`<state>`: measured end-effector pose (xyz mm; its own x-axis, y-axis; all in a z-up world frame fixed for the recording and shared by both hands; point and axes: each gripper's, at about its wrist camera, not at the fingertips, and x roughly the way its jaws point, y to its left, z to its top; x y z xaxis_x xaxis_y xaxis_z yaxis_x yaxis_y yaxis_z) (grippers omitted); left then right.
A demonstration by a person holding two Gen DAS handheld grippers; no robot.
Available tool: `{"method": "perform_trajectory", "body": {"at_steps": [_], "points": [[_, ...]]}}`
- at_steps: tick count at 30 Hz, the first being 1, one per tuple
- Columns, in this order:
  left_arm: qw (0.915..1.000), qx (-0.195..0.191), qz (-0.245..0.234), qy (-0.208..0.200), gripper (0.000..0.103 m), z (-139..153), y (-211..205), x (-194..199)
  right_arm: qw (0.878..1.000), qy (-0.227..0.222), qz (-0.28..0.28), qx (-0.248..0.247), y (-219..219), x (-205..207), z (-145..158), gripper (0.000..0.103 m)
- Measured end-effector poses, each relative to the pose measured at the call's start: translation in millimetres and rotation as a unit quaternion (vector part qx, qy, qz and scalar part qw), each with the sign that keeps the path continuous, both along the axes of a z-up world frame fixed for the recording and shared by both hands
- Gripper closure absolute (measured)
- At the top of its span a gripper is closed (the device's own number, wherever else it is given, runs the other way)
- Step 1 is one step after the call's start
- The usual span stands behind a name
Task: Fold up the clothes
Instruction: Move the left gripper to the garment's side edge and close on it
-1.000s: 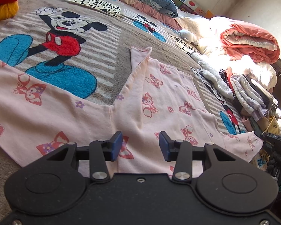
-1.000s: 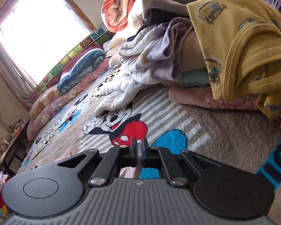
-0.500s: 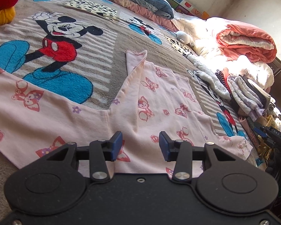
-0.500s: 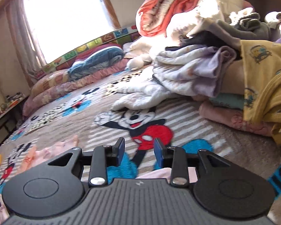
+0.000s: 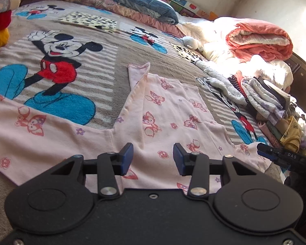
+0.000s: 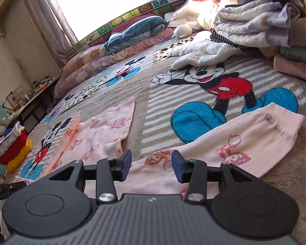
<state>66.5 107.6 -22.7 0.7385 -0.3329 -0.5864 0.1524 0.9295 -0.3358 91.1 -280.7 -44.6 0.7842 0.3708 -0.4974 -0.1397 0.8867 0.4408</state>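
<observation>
On the cartoon-mouse bed blanket (image 5: 116, 65), the pink pyjamas (image 5: 165, 110) lie flat beneath your empty left gripper (image 5: 153, 159) and opening, empty right gripper (image 6: 151, 164); a shallow pinch could bunch the fabric.

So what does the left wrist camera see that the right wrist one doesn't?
Only the left wrist view shows the yellow garment in the clothes pile and the right gripper poking in. Only the right wrist view shows the window, a cluttered side table and the garment's cuffed end. Both show the pink printed garment and the orange quilt.
</observation>
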Motion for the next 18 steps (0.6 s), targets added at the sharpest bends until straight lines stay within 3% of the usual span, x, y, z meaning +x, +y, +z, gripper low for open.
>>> {"method": "perform_trajectory", "body": {"at_steps": [2, 4, 8, 10, 14, 17, 18], "points": [[0.9974, 0.052, -0.039, -0.031, 0.061, 4.5, -23.3, -8.7, 1.000, -0.012, 0.025, -0.007, 14.6, -11.4, 1.9, 0.058], [0.9888, 0.098, -0.095, -0.061, 0.061, 5.7, -50.7, -21.2, 0.998, -0.018, 0.058, -0.012, 32.3, -20.3, 3.4, 0.061], [0.9522, 0.185, -0.207, -0.128, 0.061, 2.9, -100.8, -56.7, 0.994, -0.034, 0.100, -0.025, 52.5, -36.1, 8.4, 0.061], [0.9339, 0.219, -0.242, -0.146, 0.061, -3.8, -120.1, -69.0, 0.989, -0.025, 0.136, -0.056, 67.9, -40.0, 6.4, 0.064], [0.9102, 0.268, -0.290, -0.125, 0.062, -30.7, -147.3, -73.0, 0.981, 0.022, 0.132, -0.140, 79.6, -45.1, -12.8, 0.064], [0.8933, 0.290, -0.327, -0.105, 0.064, -42.6, -153.4, -79.8, 0.981, 0.025, 0.126, -0.148, 76.5, -51.0, -8.0, 0.064], [0.8924, 0.290, -0.329, -0.106, 0.064, -41.4, -152.8, -80.9, 0.981, 0.019, 0.126, -0.147, 75.5, -53.7, -8.1, 0.064]]}}
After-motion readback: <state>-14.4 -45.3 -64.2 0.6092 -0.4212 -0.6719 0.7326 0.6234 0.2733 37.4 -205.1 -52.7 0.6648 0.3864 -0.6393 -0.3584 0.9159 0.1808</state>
